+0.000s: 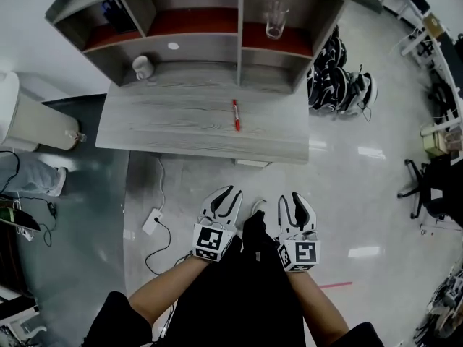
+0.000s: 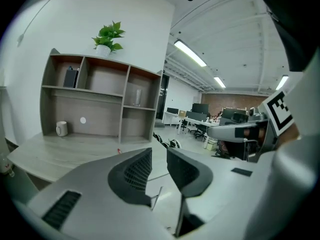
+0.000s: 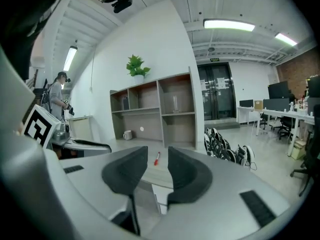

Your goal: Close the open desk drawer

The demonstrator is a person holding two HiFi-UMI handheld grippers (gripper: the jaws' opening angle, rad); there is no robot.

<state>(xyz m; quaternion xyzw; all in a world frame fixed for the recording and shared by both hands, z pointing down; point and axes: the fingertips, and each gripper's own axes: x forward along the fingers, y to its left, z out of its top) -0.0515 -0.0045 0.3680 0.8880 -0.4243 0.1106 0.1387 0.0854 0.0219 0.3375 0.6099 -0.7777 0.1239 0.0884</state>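
The grey wooden desk (image 1: 173, 121) with a shelf hutch stands ahead of me. Its drawer (image 1: 253, 163) pokes out a little from under the front edge, right of centre. A red pen (image 1: 236, 114) lies on the desktop above it. Both grippers hang low near my body, over the floor and well short of the desk. My left gripper (image 1: 226, 196) and right gripper (image 1: 294, 201) are side by side, each with its jaws drawn almost together and nothing between them. The desk (image 3: 150, 171) and the pen (image 3: 157, 157) also show in the right gripper view.
A white mug (image 1: 142, 67) and a glass (image 1: 275, 20) sit on the hutch. A power strip (image 1: 153, 221) with a cable lies on the floor left of me. Black bags (image 1: 336, 85) sit right of the desk, an office chair (image 1: 427, 186) at far right, a white cabinet (image 1: 29, 118) at left.
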